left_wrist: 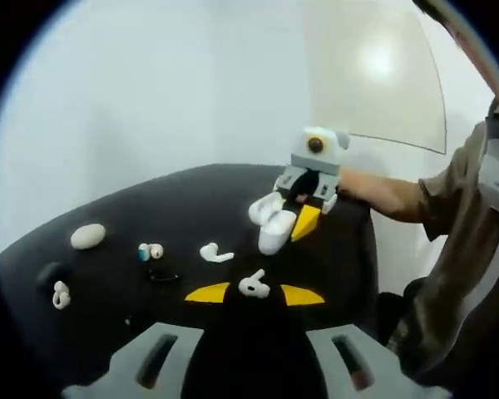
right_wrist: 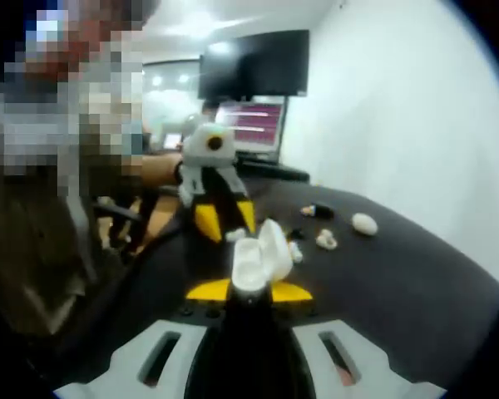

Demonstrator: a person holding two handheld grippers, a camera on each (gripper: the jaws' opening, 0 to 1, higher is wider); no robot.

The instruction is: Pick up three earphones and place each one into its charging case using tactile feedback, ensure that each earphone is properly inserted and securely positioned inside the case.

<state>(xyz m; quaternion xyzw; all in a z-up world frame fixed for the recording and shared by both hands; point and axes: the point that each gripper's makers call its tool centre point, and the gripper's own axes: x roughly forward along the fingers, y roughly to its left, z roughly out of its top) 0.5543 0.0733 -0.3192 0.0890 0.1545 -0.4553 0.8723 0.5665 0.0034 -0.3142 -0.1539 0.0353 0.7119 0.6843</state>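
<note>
My left gripper (left_wrist: 255, 293) is shut on a white stemmed earbud (left_wrist: 254, 285), held just above the black table (left_wrist: 183, 191). Across from it, my right gripper (left_wrist: 298, 218) is shut on an open white charging case (left_wrist: 270, 223), lid flipped up. In the right gripper view that case (right_wrist: 258, 256) sits between my right gripper's (right_wrist: 249, 291) yellow tips, with the left gripper (right_wrist: 224, 223) close behind it, a small gap apart. A second white earbud (left_wrist: 214, 253) lies on the table. A teal-and-white earbud (left_wrist: 150, 251) and a hooked white earbud (left_wrist: 61, 294) lie further left.
A closed white oval case (left_wrist: 87, 237) and a dark case (left_wrist: 50, 273) rest at the table's left. A small black item (left_wrist: 162, 276) lies near the middle. A person's forearm (left_wrist: 391, 195) reaches in from the right. Monitors (right_wrist: 254, 125) stand beyond the table.
</note>
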